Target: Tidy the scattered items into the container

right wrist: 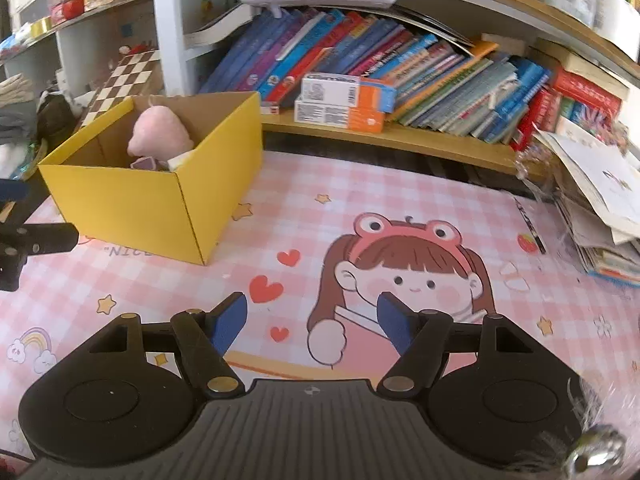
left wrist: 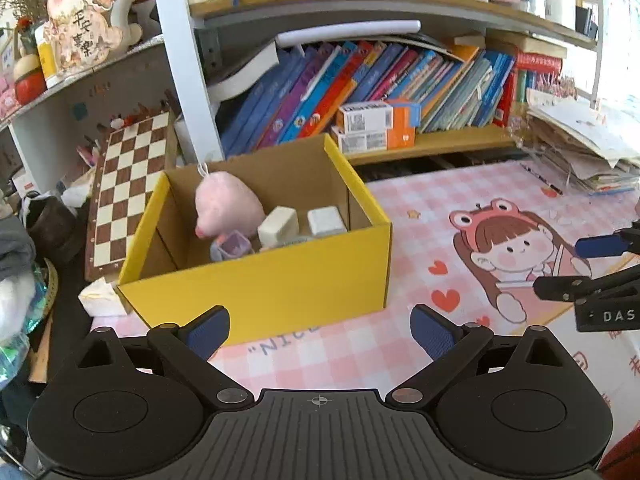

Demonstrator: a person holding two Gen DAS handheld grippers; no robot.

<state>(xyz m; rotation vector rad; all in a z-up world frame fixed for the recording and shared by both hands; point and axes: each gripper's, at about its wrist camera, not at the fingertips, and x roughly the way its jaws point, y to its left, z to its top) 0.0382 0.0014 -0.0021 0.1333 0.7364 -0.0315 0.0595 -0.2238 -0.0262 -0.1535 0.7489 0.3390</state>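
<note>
Both grippers, left [left wrist: 320, 330] and right [right wrist: 312, 320], are hanging slack-jawed, gripping nothing; yellow box [left wrist: 280, 280] is sitting directly ahead of left, nearer it; no loose item showing on mat [right wrist: 400, 184].

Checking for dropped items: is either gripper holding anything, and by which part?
Nothing is held. The left gripper and right gripper are both open and empty.

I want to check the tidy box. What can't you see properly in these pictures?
- Bottom of the yellow box: in the left wrist view its front wall hides the floor and whatever lies under the pink plush.
- Small purple thing: partly hidden by the wall, too unclear to name.
- White blocks: in the right wrist view, almost wholly hidden by the box wall.
- Right claw: in the left wrist view, cut off by the right edge.
</note>
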